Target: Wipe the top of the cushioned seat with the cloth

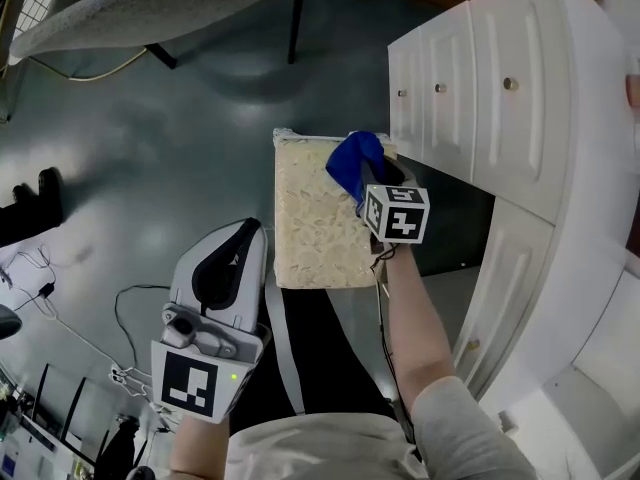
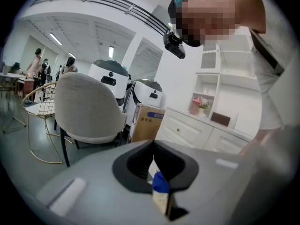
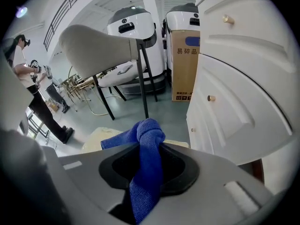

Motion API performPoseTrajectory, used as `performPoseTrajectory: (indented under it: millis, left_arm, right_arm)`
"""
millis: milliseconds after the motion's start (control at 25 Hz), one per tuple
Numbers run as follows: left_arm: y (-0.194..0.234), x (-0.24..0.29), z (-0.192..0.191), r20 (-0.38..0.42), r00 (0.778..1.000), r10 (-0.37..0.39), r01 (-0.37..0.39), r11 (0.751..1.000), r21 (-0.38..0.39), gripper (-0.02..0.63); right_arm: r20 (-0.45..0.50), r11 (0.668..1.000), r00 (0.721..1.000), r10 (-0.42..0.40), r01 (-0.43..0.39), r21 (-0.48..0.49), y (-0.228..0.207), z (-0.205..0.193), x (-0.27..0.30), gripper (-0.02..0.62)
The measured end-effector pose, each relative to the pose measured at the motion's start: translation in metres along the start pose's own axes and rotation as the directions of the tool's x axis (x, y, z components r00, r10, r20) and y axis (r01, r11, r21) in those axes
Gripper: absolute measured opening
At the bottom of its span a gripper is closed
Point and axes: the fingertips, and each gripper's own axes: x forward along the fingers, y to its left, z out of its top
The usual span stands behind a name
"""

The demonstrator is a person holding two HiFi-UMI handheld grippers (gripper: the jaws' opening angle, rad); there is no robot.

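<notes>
Where the white cabinet [image 1: 500,118] runs along the right side of the cushioned seat [image 1: 315,238], its drawer fronts stand just beside the seat's right edge. Beyond the seat's far edge a grey chair [image 1: 150,8] stands on the dark floor [image 1: 180,148], well apart from the seat. A cardboard box [image 3: 185,64] stands past the seat, against the cabinet's end.

The seat itself is a pale, patterned square cushion seen from above. Most of its top is bare.

Off the seat's left side, towards its near corner, the left tongs [image 1: 250,226] hang over the floor with their tip pointing along that edge. The dark pads are pressed together and nothing is caught between them. From the head view I cannot tell whether they touch the seat's side.

Over the seat's far right corner the right tongs [image 1: 364,182] point steeply down, the person's forearm [image 1: 415,328] reaching in along the seat's right edge. Their jaws are nearly together, pinching a bunched fold of the blue cloth [image 1: 352,163].

The cloth rises in a knot-like bulge just ahead of the pads. Its free part spreads to the left of them onto the cushion's far right corner, and a tail hangs back through the jaws.
</notes>
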Motion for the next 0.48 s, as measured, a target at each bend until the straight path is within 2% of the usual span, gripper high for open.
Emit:
performPoseTrajectory:
  millis: [280,480]
  left_arm:
    - [-0.002,0.013,0.005,0.04,0.999,0.035,-0.033,0.999,-0.029,-0.014]
    - [0.002,0.013,-0.001,0.016,0.999,0.044,-0.043,0.999,-0.016,-0.014]
  right_arm:
    - [-0.003,1.0,1.0,-0.025,0.025,0.017,-0.024,-0.004,-0.007,0.106]
    - [-0.01,0.998,0.999,-0.048,0.048,0.036,-0.04,-0.008,-0.01,0.106]
